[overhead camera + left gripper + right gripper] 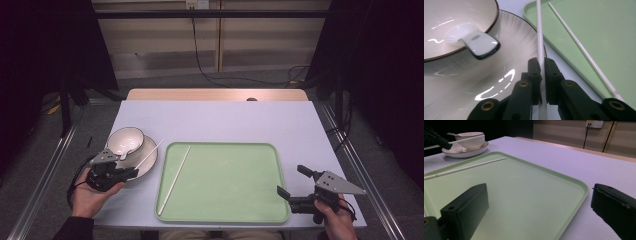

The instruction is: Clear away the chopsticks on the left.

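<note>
At about 8 o'clock on the pale grey table [225, 115], a thin white chopstick [540, 37] is pinched by the left hand-held gripper [542, 67] over a white ribbed plate [148, 159] with a bowl [125, 140]. A second chopstick [174, 180] is left on the light green plastic tray [235, 200]. At 4 o'clock, the right hand-held gripper [291, 180] is held wide apart, nothing in it.

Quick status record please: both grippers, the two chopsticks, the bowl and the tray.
left gripper: shut on chopstick, over the plate
right gripper: open, holding nothing, at the tray's near right corner
second chopstick: lying on the green tray, left side
bowl: on the plate, spoon inside
</note>
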Motion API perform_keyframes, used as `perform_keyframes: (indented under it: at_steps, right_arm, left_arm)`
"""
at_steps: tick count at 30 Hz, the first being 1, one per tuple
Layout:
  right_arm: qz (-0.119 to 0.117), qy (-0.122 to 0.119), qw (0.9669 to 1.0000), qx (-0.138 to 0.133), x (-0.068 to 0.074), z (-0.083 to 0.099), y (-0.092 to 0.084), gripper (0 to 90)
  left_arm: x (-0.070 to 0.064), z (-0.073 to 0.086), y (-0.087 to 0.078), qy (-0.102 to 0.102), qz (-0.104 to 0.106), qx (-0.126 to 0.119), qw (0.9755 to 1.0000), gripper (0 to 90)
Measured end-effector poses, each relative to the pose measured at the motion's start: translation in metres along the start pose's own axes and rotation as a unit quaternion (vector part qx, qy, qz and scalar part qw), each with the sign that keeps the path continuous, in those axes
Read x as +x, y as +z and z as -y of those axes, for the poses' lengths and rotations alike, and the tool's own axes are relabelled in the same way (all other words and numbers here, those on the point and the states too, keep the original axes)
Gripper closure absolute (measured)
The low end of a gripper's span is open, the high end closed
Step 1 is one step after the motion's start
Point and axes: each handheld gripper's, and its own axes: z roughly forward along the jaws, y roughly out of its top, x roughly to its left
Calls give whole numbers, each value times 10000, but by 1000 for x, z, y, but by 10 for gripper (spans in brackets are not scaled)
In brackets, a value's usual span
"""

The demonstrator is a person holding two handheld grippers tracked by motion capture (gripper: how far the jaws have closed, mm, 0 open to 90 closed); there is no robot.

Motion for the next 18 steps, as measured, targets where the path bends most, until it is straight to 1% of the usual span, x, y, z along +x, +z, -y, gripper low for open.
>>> perform_keyframes:
  at_steps: [1,3,4,5,6,8,13,15,16,18]
  right_arm:
    - [-6,5,10000,4,0,0,0,12]
    - [-16,-13,10000,10,0,0,0,12]
    - [-15,-11,10000,12,0,0,0,12]
    - [2,15,10000,9,0,0,0,12]
    - [-12,6,10000,14,0,0,0,12]
    - [-12,0,10000,12,0,0,0,12]
    - [-16,-25,10000,17,0,0,0,12]
    - [-3,-36,10000,13,0,0,0,12]
    - [-11,-32,10000,9,0,0,0,12]
    - [-33,-37,10000,-1,0,0,-1,12]
  left_arm:
    - [-2,0,0,11,-24,2,10000,849]
    - [-6,-1,0,52,13,-13,10000,849]
    - [-8,-1,1,40,6,8,10000,848]
    - [-10,-1,1,75,49,30,10000,848]
    - [-12,-1,1,99,46,24,9999,849]
    - [-14,-2,1,38,25,15,10000,849]
    - [-19,-2,2,45,42,-32,10000,849]
    - [-20,-2,3,2,76,-44,10000,849]
    - [-22,-2,3,-23,60,-50,10000,849]
    - [-25,-2,3,-1,59,-68,10000,849]
